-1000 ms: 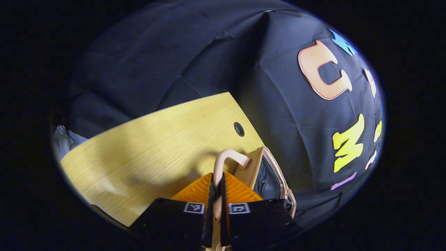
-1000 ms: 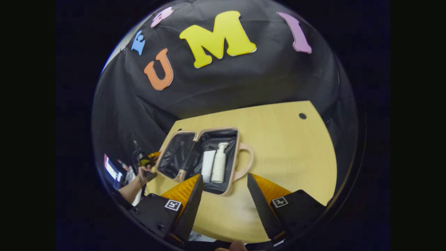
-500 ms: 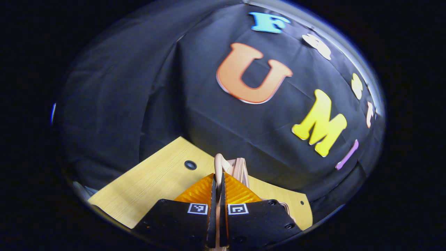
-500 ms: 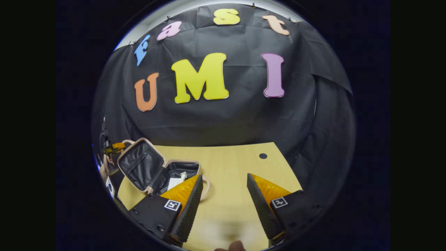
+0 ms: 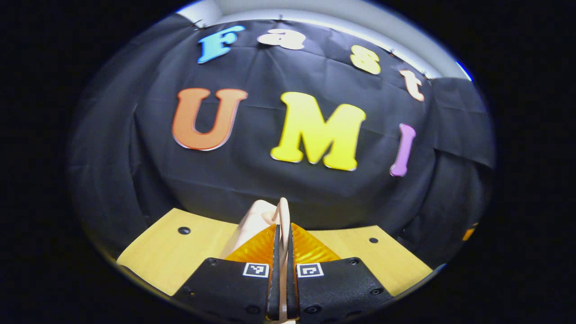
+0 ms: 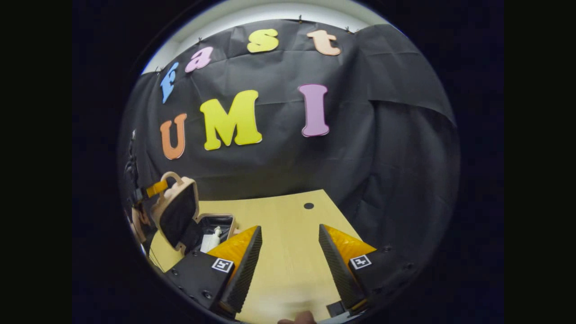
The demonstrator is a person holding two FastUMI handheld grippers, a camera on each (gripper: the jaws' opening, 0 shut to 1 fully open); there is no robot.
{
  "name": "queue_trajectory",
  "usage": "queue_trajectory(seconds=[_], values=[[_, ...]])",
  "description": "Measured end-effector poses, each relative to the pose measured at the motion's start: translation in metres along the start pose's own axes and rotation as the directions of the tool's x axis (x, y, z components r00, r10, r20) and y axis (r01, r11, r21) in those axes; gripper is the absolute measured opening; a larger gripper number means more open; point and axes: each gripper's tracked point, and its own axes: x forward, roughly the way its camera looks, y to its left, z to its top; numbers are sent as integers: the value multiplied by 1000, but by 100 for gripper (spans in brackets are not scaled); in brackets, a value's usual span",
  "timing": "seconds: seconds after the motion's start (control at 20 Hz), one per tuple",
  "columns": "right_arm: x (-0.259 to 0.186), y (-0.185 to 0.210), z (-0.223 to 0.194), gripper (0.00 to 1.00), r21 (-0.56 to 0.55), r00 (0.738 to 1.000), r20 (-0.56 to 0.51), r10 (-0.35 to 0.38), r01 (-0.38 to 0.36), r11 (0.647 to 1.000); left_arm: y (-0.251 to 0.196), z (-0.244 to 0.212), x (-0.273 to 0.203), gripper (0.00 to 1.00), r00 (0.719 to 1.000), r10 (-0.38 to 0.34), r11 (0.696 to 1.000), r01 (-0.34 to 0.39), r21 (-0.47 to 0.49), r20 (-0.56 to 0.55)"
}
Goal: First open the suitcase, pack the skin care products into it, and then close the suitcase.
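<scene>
In the right gripper view, the small beige suitcase [image 6: 180,213] sits at the table's left edge, its lid raised roughly upright with the dark lining facing right. A white pump bottle [image 6: 210,239] lies in the open base. In the left gripper view, my left gripper [image 5: 282,227] is shut on the lid's beige handle [image 5: 282,211], with the lid's outer shell [image 5: 252,222] just past it. That same gripper appears far off as the left gripper [image 6: 155,189] at the lid's top. My right gripper [image 6: 288,234] stands open over the table, holding nothing.
The pale wooden table [image 6: 292,252] stretches ahead of the right gripper, with a round cable hole [image 6: 308,205] near its far edge. A hand [image 6: 139,220] shows left of the suitcase. The black cloth wall closes off the back and both sides.
The left gripper has swung the lid up by its handle, from lying open flat to about upright. The right gripper has pulled back and tilted up, staying open.
</scene>
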Motion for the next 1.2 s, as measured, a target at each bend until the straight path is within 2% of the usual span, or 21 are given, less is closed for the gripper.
queue_trajectory(seconds=[0.15, 0.3, 0.45, 0.6, 0.85, 0.9, 0.95, 1.0, 1.05, 1.1, 1.2], values=[[-10, -32, 2, 75, -6, 998, 7, -64, 64, 998, -68, -52, 26, 9, 995, -49, 995, 57, 84, -90], [-17, -67, -6, 76, 4, 993, -21, -113, 113, 994, -101, -106, 46, 9, 984, -65, 986, 89, 144, -167], [-22, -94, -9, 75, 11, 985, -53, -164, 165, 986, -119, -159, 61, 9, 963, -43, 972, 102, 210, -267], [-20, -108, -11, 75, 28, 980, -71, -185, 187, 982, -129, -188, 67, 9, 947, -18, 959, 108, 263, -321], [-8, -111, -19, 76, 32, 979, -107, -176, 180, 983, -137, -207, 68, 10, 951, 34, 926, 86, 367, -309], [-4, -109, -19, 76, 29, 979, -112, -167, 171, 985, -142, -214, 69, 12, 946, 38, 921, 92, 378, -323], [-1, -105, -17, 76, 22, 982, -112, -155, 159, 987, -148, -224, 69, 20, 931, 20, 927, 119, 355, -365], [2, -102, -16, 76, 19, 983, -111, -147, 150, 989, -147, -228, 70, 24, 921, 24, 931, 120, 344, -388], [4, -99, -14, 75, 17, 984, -108, -139, 141, 990, -148, -230, 69, 34, 915, 33, 936, 113, 334, -403], [9, -96, -12, 75, 13, 986, -104, -127, 129, 992, -152, -224, 68, 40, 918, 42, 939, 99, 329, -395], [18, -85, -8, 76, 4, 990, -91, -107, 107, 994, -163, -210, 62, 51, 922, 0, 949, 121, 290, -386]])
